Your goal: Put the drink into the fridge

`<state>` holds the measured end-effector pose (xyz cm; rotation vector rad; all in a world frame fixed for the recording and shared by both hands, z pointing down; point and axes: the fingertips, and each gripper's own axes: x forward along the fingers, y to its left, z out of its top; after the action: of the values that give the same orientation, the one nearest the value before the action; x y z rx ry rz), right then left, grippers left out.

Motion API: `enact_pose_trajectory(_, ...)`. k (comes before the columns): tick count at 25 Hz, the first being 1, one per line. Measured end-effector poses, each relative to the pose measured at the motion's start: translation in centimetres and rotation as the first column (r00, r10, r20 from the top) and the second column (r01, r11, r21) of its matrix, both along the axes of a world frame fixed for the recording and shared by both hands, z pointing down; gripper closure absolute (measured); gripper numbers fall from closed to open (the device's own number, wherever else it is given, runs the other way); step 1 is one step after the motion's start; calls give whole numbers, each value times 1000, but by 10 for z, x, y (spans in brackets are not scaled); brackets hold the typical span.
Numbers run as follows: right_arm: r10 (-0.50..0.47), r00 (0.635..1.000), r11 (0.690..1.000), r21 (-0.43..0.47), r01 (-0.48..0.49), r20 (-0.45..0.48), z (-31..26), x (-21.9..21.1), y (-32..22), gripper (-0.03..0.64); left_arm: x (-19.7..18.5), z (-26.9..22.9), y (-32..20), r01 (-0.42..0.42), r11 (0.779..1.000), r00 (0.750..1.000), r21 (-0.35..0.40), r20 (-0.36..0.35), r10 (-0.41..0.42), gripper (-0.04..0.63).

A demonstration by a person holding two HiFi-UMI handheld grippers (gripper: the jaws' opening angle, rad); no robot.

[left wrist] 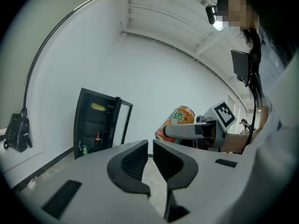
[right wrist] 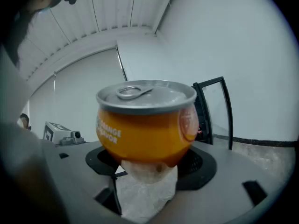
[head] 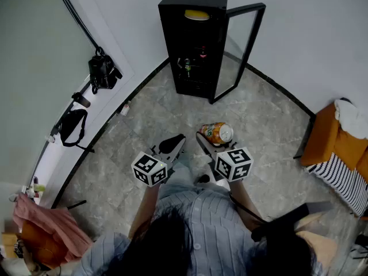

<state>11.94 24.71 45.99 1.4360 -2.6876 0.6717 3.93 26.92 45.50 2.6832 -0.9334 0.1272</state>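
An orange drink can (head: pixel 217 133) (right wrist: pixel 147 122) with a silver pull-tab lid sits between the wide-set jaws of my right gripper (head: pixel 211 137) (right wrist: pixel 149 155), which is shut on it. In the left gripper view the can (left wrist: pixel 180 118) shows to the right, held out level. My left gripper (head: pixel 172 145) (left wrist: pixel 150 148) is beside it on the left, jaws almost together and holding nothing. The black fridge (head: pixel 192 39) (left wrist: pixel 96 125) stands ahead against the wall. Its glass door (head: pixel 241 45) (right wrist: pixel 212 111) is swung open to the right.
Inside the fridge are a yellow item (head: pixel 197 15) on the top shelf and small bottles (head: pixel 187 66) lower down. Black bags (head: pixel 103 71) hang on the left wall. An orange seat with striped cloth (head: pixel 336 148) stands at the right, and pink cloth (head: pixel 49 223) lies at the lower left.
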Motion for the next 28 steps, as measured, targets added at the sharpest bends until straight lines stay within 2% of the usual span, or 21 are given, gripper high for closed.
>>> enact_pose_trajectory(10, -1, 1000, 1000, -27, 2, 25, 3, 7, -9, 302, 8, 6, -5, -13, 1000, 1000, -27, -4, 13, 554)
enact_pose_trajectory(17, -29, 999, 998, -50, 29, 14, 11, -5, -22, 302, 0, 15, -19, 0, 999, 1000, -49, -9, 0, 554)
enact_pose_trajectory(28, -24, 1000, 997, -78, 22, -14, 22, -20, -79, 302, -20, 23, -84, 1, 997, 1000, -79, -24, -3, 554)
